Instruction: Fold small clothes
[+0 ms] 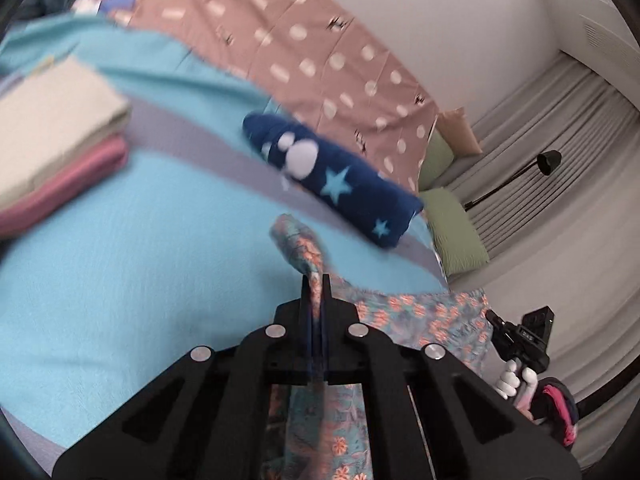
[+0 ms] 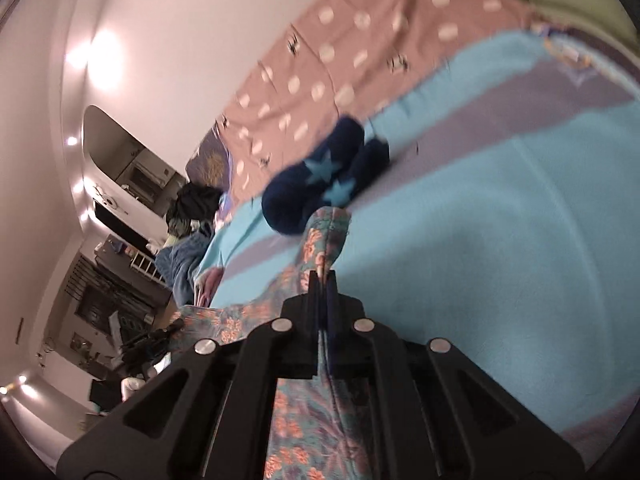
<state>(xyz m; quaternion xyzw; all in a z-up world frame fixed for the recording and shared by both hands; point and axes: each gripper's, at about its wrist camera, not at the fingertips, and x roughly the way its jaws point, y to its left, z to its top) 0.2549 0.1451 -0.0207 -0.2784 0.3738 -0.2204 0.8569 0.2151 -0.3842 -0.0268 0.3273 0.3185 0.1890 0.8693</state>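
Both grippers, left gripper (image 1: 316,280) and right gripper (image 2: 322,278), have their jaws clamped on corners of the floral garment (image 1: 420,316) held above the blue bed (image 1: 120,260), a light, limp cloth best gripped at its edges, near the star-patterned roll (image 1: 340,184).

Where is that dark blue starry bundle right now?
The dark blue star-patterned fleece bundle lies on the turquoise blanket, beside the pink polka-dot sheet, just beyond the gripped floral garment.
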